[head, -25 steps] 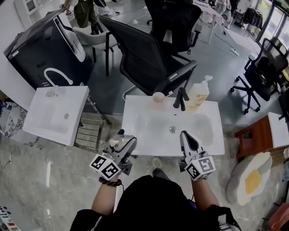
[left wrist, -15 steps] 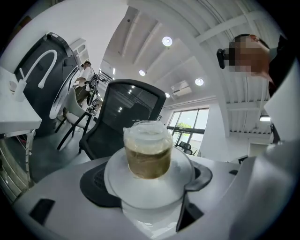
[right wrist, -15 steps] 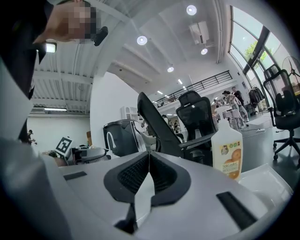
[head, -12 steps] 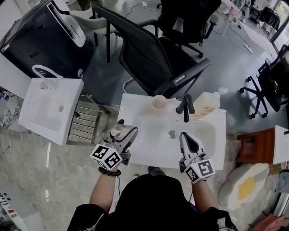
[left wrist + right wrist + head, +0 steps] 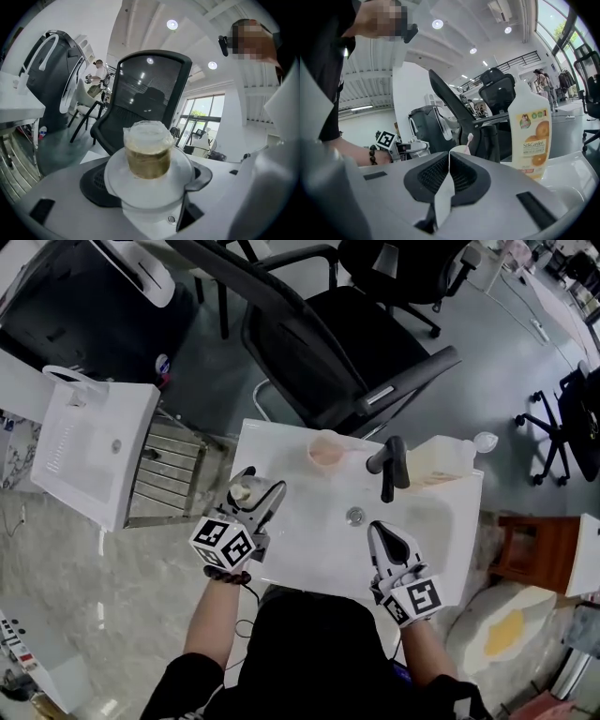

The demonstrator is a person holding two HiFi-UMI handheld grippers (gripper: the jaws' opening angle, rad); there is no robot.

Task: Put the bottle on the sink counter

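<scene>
Item 1: left gripper [image 5: 251,489]. Jaws stand wide, clamped on either side of the bottle [image 5: 147,151]. It sits over the front left part of the sink counter [image 5: 281,563].

Item 2: bottle. Small, round white body, gold-brown cap under clear film wrap, pointing away from the gripper. In the head view it lies above the counter's left edge; whether it touches the surface cannot be told from here.

Item 3: right gripper [image 5: 383,531]. Jaws pressed together, nothing between them. It is held over the front right of the basin, well apart from the bottle.

Item 4: sink counter. White, rectangular, with an inset basin and a drain [image 5: 354,516] near the middle.

Item 5: black faucet [image 5: 392,465], at the rear edge.

Item 6: pink cup [image 5: 325,448], left of the faucet, with a toothbrush [image 5: 469,139] standing in it.

Item 7: pump dispenser [image 5: 529,136], orange fruit label, on the rear right corner.

Item 8: black office chair [image 5: 328,343], behind the counter.

Item 9: second white sink [image 5: 89,451], off to the left.
</scene>
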